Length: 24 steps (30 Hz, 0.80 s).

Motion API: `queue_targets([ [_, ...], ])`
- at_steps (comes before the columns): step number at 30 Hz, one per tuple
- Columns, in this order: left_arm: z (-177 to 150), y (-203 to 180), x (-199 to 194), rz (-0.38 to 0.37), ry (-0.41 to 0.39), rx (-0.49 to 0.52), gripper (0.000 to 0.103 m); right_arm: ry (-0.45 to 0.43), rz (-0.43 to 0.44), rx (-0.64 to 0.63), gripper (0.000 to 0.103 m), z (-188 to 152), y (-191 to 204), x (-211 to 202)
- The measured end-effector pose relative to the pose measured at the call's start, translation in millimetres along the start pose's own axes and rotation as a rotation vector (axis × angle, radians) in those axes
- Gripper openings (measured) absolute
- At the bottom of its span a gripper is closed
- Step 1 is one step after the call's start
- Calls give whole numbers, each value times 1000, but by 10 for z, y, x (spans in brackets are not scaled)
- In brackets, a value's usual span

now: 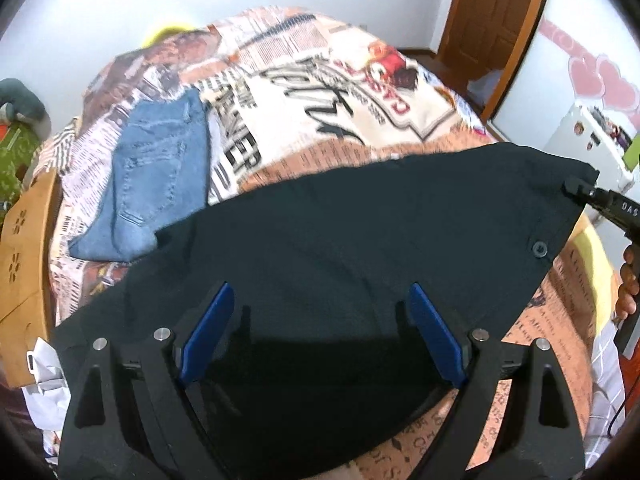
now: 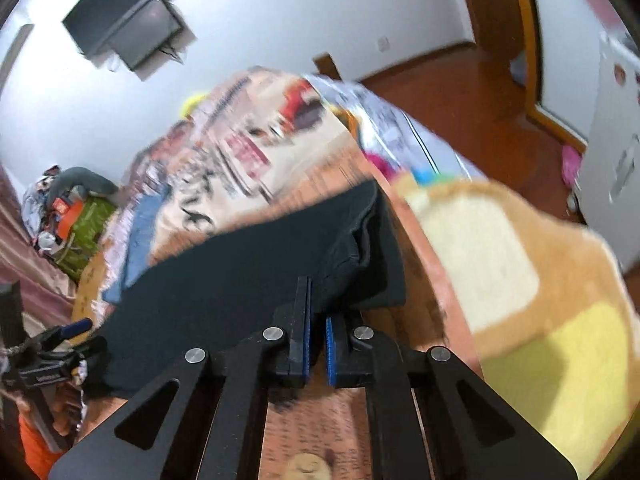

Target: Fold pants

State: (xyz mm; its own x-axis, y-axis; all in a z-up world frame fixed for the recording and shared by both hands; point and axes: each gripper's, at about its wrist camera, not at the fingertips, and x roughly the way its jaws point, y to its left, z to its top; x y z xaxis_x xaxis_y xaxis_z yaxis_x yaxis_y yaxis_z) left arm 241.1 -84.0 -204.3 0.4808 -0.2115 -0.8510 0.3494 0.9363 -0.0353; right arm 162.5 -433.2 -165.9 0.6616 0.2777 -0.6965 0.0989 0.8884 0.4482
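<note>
Right wrist view: right gripper (image 2: 317,312) pinches the black pants (image 2: 240,272) corner; left gripper (image 1: 320,328) gapes wide, so the pants could sag crooked.

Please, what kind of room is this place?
Most likely a bedroom in a home. A bed with a printed cover fills the middle, black pants and folded jeans lie on it, and a wooden door stands behind.
</note>
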Motion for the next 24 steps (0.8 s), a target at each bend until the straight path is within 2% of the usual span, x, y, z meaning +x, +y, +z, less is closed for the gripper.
queue_targets([
  [3,12,72,-177,0,-42,-18,90,-43,34,-48,5,141,238,-128],
  [7,-8,190,-460,38,-117,-30,90,-74,95,-125,5,297,624,-215],
  [14,-94,398,-833,86,-213,-61,90,-105,178,-278,5,415,1368,-239],
  [20,-204,620,-1015,97,-254,-106,90,-52,277,-358,5,432,1948,-53],
  [24,-292,792,-1063,106,-263,-152,90,28,332,-437,5,334,2453,178],
])
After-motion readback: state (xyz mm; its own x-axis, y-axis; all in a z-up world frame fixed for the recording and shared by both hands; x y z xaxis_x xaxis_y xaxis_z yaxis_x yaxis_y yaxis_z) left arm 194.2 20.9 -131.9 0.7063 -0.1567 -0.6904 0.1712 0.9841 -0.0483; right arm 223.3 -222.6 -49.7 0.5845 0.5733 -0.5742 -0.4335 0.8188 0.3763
